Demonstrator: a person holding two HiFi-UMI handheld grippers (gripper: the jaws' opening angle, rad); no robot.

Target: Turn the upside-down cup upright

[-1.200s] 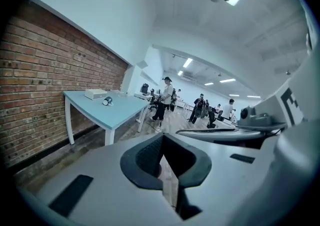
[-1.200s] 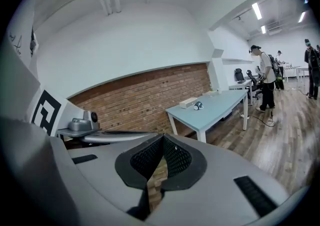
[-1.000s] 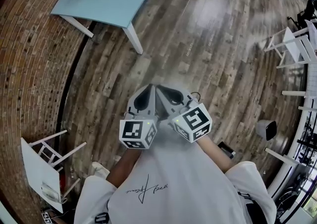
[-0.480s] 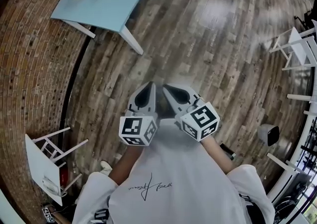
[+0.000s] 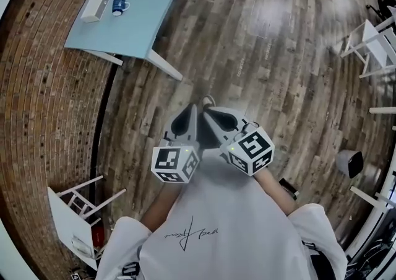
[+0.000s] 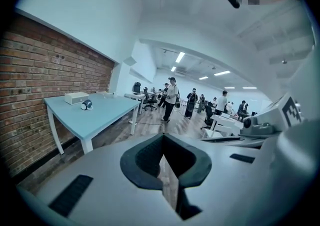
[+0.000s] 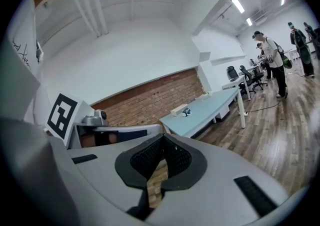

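- Grippers close to the chest: we hold the left gripper [image 5: 192, 109] and the right gripper [image 5: 208, 111] side by side in front of a white shirt [image 5: 210, 210], their tips nearly touching each other over the wooden floor [image 5: 278, 68].
- Seen along its own jaws, the left gripper [image 6: 163, 140] is clenched, its tips meeting, with nothing between them; only a sliver of floor shows behind.
- The right gripper [image 7: 162, 142] is likewise closed on nothing, with floorboards visible through the narrow slit below the tips.
- The cup [image 5: 119, 6], blue with a handle, sits well apart from both grippers on a pale blue table [image 5: 145, 21], at the far upper left of the head view.
- It stands just beside a long white box [image 5: 96, 4] near the table's edge along the brick wall [image 5: 43, 93].
- From the left gripper the cup [image 6: 86, 104] and the box [image 6: 76, 98] appear small on the table [image 6: 100, 117]; we cannot tell from here which way up the cup sits.
- The right gripper's camera finds the same cup [image 7: 188, 112] and box [image 7: 178, 110] on the table [image 7: 212, 107], against the brick.
- People [image 6: 171, 97] stand and walk among desks at the far end of the room.
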